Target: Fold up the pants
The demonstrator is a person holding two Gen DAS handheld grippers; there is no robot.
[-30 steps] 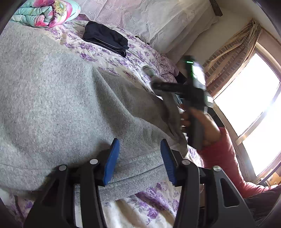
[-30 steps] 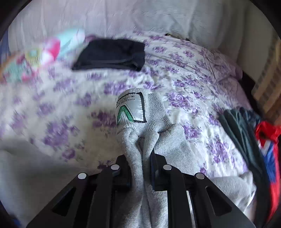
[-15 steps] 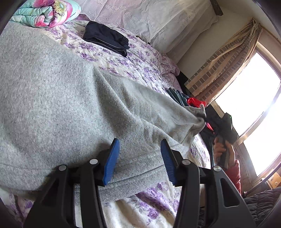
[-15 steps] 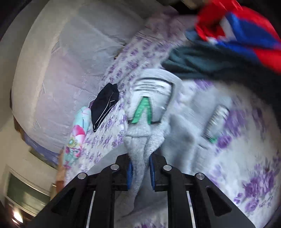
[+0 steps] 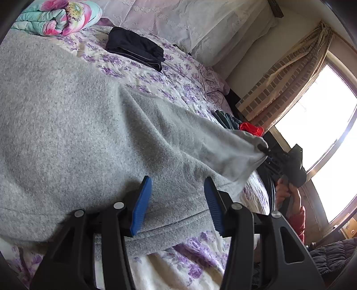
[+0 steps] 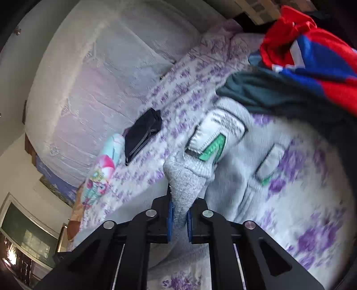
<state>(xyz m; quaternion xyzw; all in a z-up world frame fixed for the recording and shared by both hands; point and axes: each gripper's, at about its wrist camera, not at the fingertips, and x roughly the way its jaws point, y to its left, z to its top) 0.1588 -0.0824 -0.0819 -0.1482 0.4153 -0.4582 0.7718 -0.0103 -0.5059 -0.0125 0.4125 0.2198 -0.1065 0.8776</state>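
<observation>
On grey pants (image 6: 223, 169), green-marked label (image 6: 212, 138), unreadable

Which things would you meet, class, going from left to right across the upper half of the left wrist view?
Rolled floral quilt → folded dark garment → red cloth → right gripper, shut on the cuff of the grey pants → bright window.

Pants (image 5: 78, 125) spread on bed (image 5: 183, 89) — folded garment (image 5: 136, 51) lies behind, near pillows (image 5: 178, 20).
</observation>
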